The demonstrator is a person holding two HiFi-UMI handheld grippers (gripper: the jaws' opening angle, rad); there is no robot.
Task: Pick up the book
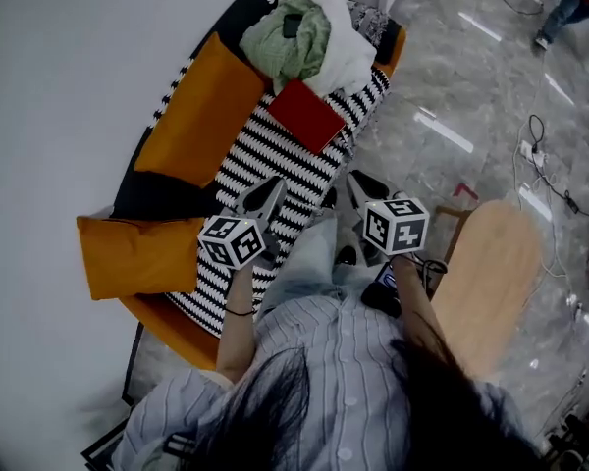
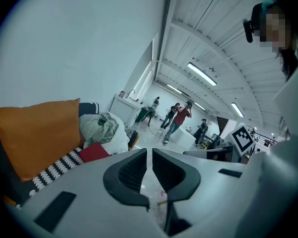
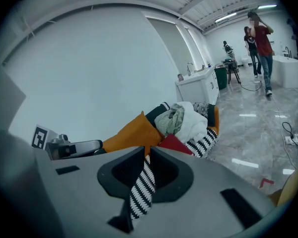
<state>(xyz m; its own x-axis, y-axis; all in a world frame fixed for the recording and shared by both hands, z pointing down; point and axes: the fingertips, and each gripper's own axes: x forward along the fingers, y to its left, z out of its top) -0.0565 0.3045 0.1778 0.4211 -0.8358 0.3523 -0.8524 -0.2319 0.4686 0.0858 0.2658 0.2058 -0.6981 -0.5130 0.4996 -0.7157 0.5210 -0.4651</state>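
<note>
Reach step, red book (image 1: 304, 114) not grabbed yet
Left gripper (image 1: 272, 192) and right gripper (image 1: 359, 181) clenched empty; book's ahead of both jaws, open first.

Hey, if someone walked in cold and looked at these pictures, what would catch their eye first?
The red book lying flat on the black-and-white striped sofa cover, beside a heap of green and white clothes, stands out most. Two orange cushions line the sofa's wall side. Nearer the person, the left gripper and right gripper point toward the book, both shut and empty.
</note>
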